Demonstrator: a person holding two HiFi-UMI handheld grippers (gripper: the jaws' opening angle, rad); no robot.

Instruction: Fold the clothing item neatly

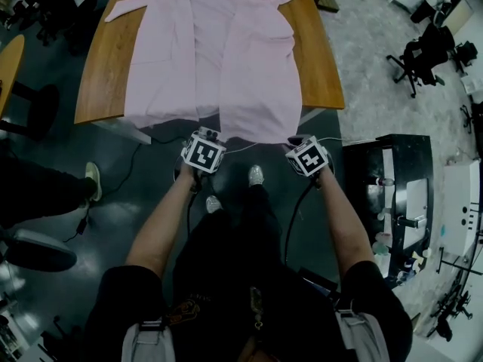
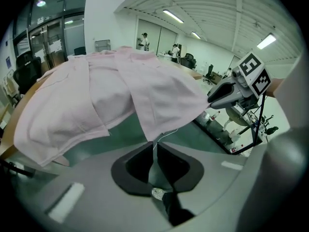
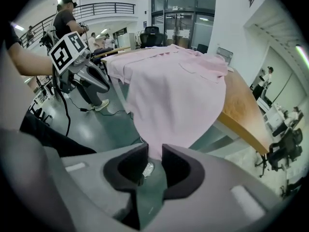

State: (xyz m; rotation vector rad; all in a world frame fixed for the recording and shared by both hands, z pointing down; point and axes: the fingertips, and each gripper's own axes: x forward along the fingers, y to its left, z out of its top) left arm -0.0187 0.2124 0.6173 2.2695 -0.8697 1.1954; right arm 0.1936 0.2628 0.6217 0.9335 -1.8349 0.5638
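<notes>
Pink robe (image 1: 226, 51) lies spread open and flat on the wooden table (image 1: 102, 81). Its two front panels lie side by side, one sleeve (image 1: 124, 10) is flung out to the left, and the hem (image 1: 256, 130) hangs over the near edge. No fold shows anywhere in it: no panel is turned over, the sleeve is not tucked in, and the length is not doubled.

Both grippers are at the hem of the right-hand panel. The right gripper (image 3: 154, 148) grasps the outer corner, with cloth filling the gap between its jaws. The left gripper (image 2: 154, 143) has its jaws almost together at the inner corner. Only the tip of the cloth and a loose thread reach the narrow slit, so that pinch looks slight and may not hold under a pull.

I judge the task to be at its very start, with the hem taken up for a first fold and nothing yet laid over. Still to do, as it seems, are bringing the panels and sleeve inward, doubling the length up the table, and smoothing the stack.
</notes>
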